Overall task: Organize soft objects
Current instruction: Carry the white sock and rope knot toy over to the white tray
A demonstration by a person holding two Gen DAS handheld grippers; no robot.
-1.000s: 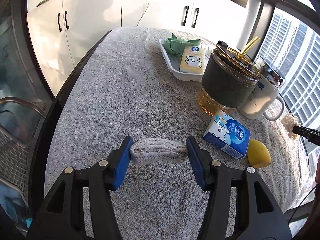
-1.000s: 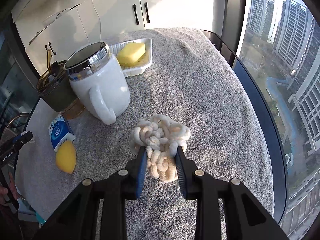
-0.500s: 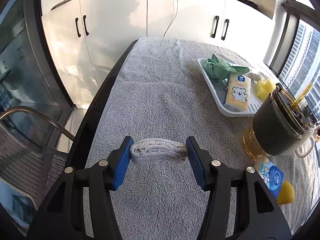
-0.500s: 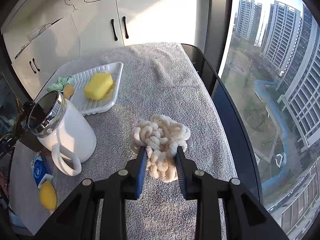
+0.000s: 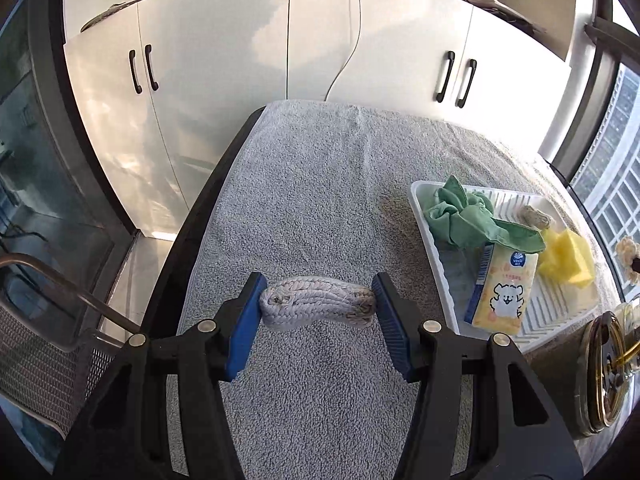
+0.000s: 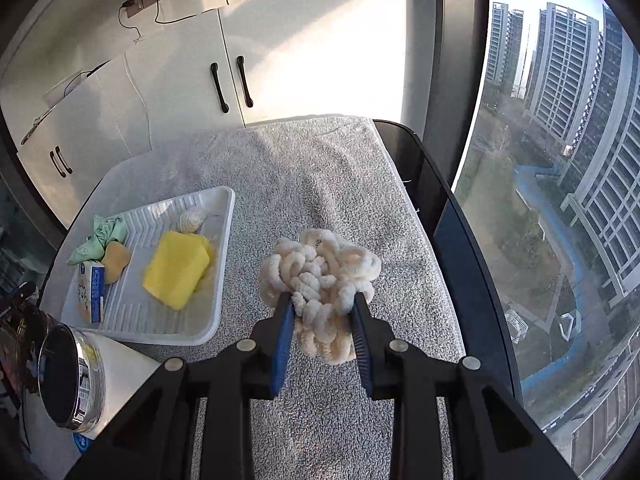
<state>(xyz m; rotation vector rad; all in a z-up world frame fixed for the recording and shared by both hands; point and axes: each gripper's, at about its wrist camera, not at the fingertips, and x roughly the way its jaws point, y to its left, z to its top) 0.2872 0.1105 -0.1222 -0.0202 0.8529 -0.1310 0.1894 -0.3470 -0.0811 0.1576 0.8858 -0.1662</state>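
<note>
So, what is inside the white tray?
The white tray holds a green cloth, a tissue pack, a yellow sponge and a small woven piece; anything beneath them is hidden.

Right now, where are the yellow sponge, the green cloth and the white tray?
yellow sponge (image 6: 176, 268), right wrist view, top face.
green cloth (image 5: 460, 216), left wrist view, bunched middle.
white tray (image 6: 218, 264), right wrist view, right rim.

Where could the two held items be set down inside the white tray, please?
The white tray has bare ribbed floor along its near edge, below the yellow sponge, and some at its far corner. Its left side is crowded: green cloth, tissue pack.
</note>
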